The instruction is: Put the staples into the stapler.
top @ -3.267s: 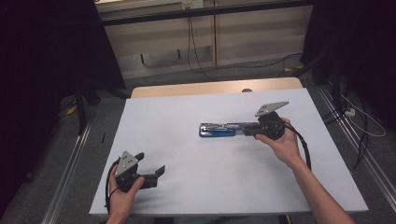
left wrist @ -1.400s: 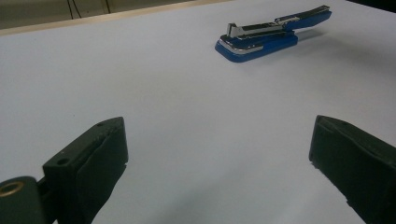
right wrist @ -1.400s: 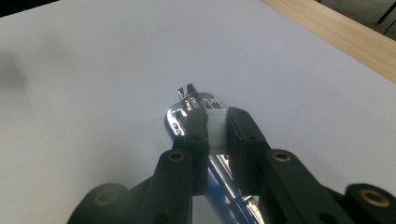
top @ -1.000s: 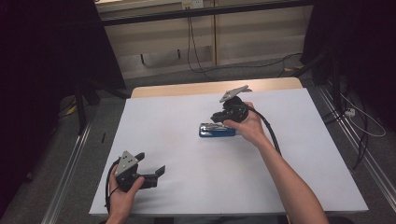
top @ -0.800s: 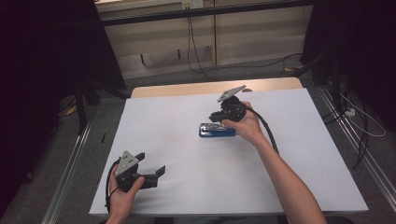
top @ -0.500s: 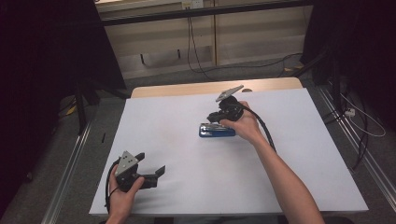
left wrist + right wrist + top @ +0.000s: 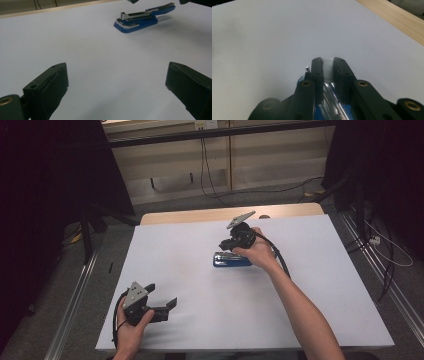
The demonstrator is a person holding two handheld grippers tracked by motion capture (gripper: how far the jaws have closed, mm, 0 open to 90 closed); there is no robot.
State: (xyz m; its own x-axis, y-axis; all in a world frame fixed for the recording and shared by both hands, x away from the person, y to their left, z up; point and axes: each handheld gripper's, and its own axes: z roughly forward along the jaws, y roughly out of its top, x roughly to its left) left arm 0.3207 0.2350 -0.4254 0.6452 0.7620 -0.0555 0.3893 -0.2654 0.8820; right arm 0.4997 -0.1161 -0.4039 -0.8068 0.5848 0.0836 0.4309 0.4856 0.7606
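The blue stapler with a silver metal top arm (image 7: 231, 259) lies flat on the white-covered desk (image 7: 310, 285), a little beyond the middle and toward the far edge, its long side running left to right in the high view. The right tongs (image 7: 229, 245) come down on it from above and behind: the person's right forearm stretches diagonally from the near right corner up to the stapler, the wrist bent so the hand (image 7: 259, 252) sits over the stapler's right end and the grey three-cornered plate points up and away. In the right gripper view the two black jaws stand almost together, pinched on the shiny silver arm (image 7: 329, 92) of the stapler, with the blue body showing beneath them and a narrow pale strip between the tips. From the left gripper view the stapler's top arm is lifted slightly at the far end above its blue base (image 7: 136, 23). The left tongs (image 7: 162, 302) rest low near the front left corner of the desk, well apart from the stapler, held in the left hand (image 7: 131, 330) with the forearm barely entering the picture; their jaws stand wide apart with nothing between them and point toward the stapler.
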